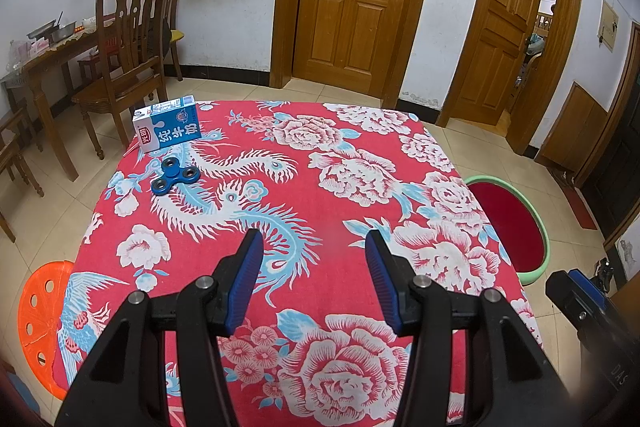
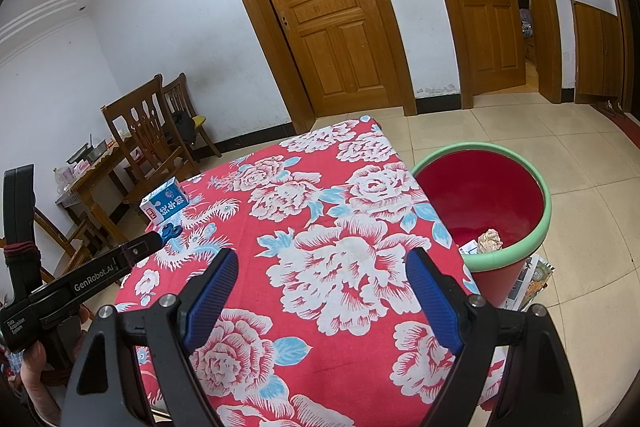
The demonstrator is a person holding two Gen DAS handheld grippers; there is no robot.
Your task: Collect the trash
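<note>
While crumpled paper (image 2: 490,241) is already lying in the red bin (image 2: 516,247) beside the desk (image 1: 360,155), the milk carton (image 1: 168,123) is sitting untouched at the far left corner, just behind a blue spinner (image 1: 175,175). Both the left gripper (image 1: 314,263) and right gripper (image 2: 320,291) are hovering with fingers spread, gripping nothing. I'd judge the job partly done, the carton remaining.
</note>
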